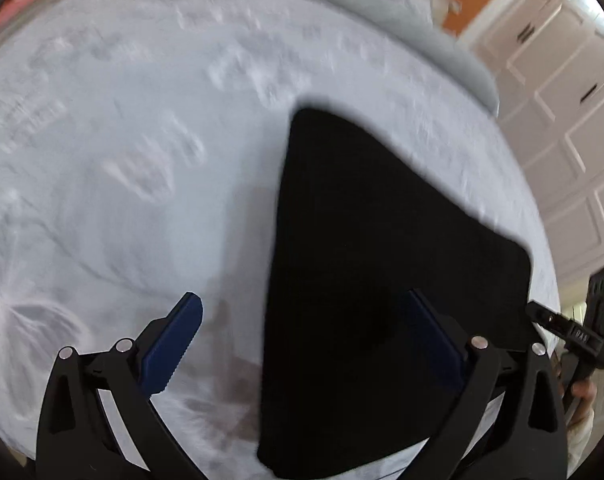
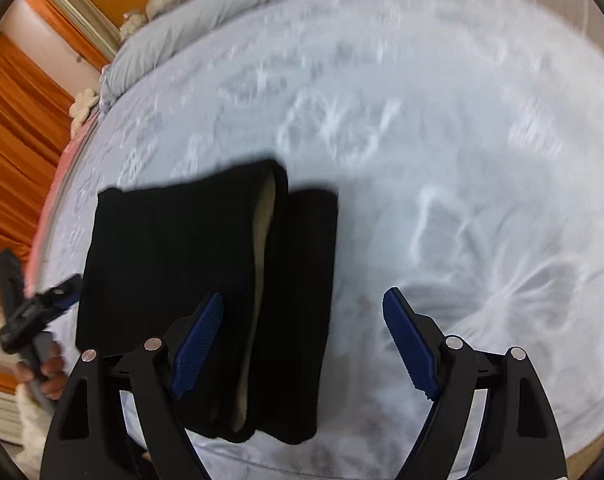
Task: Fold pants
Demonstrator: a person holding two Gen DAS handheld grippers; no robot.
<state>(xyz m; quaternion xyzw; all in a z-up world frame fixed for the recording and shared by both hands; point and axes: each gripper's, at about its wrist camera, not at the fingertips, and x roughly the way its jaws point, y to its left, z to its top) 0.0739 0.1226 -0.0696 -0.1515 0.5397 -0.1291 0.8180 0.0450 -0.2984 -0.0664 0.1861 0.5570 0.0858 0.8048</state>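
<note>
nearest me, my left gripper point(image 1: 302, 344) stood wide, holding nothing, its right pad point(image 1: 433, 344) over the near part of the pants point(image 1: 381, 260) and its left pad over bare bedsheet point(image 1: 122, 160). my right gripper point(image 2: 303, 344) was wide as well and empty, its left pad above the black cloth, its right pad above the sheet. i could not tell whether any pad touched the fabric.

the pants lay flat on the bed, near its edge, as a compact stack; from the right wrist a pale inner lining point(image 2: 262, 240) showed along a seam between two folded layers.

i judged them light, soft and limp, not slippery, nothing to break. they would sag if pinched at one point. the place to grip was a near corner of the stack, taking all layers at once, one jaw pair per corner.

farther off lay a grey quilt point(image 2: 206, 32) along the bed's far edge, then an orange curtain point(image 2: 18, 128) and white cupboards point(image 1: 557, 92).
</note>
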